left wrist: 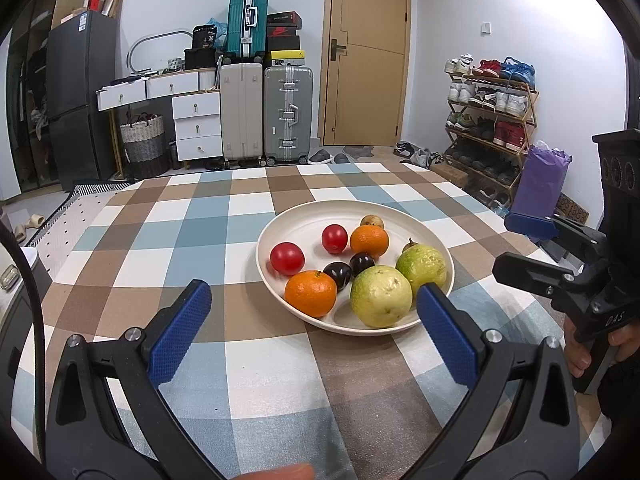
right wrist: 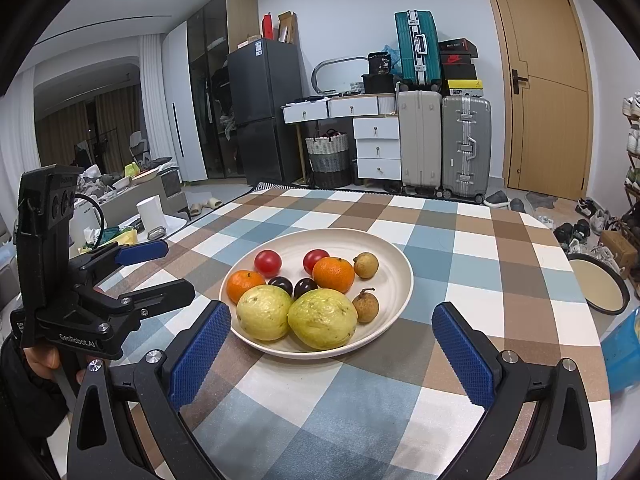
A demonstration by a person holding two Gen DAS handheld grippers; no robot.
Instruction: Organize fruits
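Observation:
A white plate on the checked tablecloth holds two red tomatoes, two oranges, two dark plums, two green-yellow guavas and two brown longans. My left gripper is open and empty just in front of the plate; it also shows in the right wrist view. My right gripper is open and empty in front of the plate; it also shows in the left wrist view.
A round black-rimmed tray and a blue bag lie at the table's right edge. Beyond the table stand suitcases, white drawers, a fridge, a shoe rack and a door.

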